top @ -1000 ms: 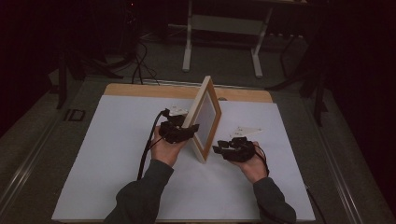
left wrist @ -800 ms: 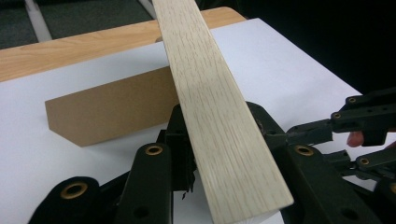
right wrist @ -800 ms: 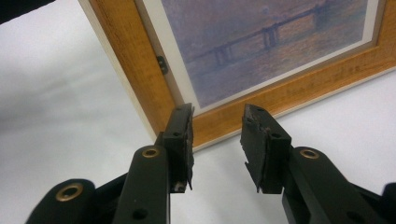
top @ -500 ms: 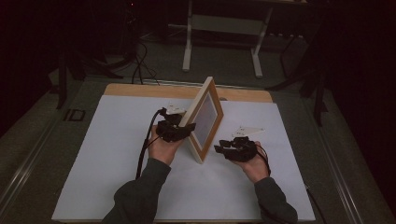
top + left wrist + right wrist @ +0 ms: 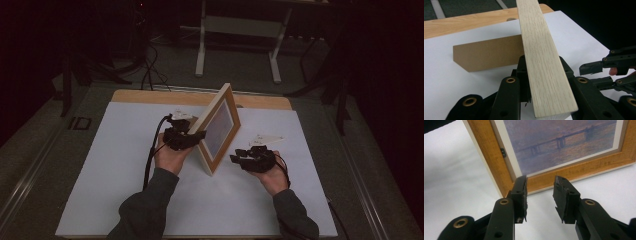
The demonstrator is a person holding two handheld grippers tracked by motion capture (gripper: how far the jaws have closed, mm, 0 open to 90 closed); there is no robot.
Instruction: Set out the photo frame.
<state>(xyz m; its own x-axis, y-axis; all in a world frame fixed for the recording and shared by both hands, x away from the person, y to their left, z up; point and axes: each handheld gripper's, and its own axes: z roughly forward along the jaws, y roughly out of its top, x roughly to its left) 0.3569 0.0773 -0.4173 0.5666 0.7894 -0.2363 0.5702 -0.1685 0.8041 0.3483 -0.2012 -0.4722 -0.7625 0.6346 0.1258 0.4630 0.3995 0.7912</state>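
1. Left gripper [image 5: 192, 134]: jaws have just been closing and now clamp the pale side edge of the picture frame [image 5: 218, 127], which runs up between them in the left gripper view.
2. Frame stands upright on the white table sheet [image 5: 110, 165], its brown back stand [image 5: 486, 53] beyond the jaws.
3. Right gripper [image 5: 539, 185]: jaws parted, empty, just short of the frame's lower rail.

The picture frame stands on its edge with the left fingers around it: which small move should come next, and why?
Probably close the left gripper fully on the picture frame. Its jaws have just been closing around the frame's pale side edge, while the right gripper waits open in front, touching nothing, so nothing else steadies the frame.
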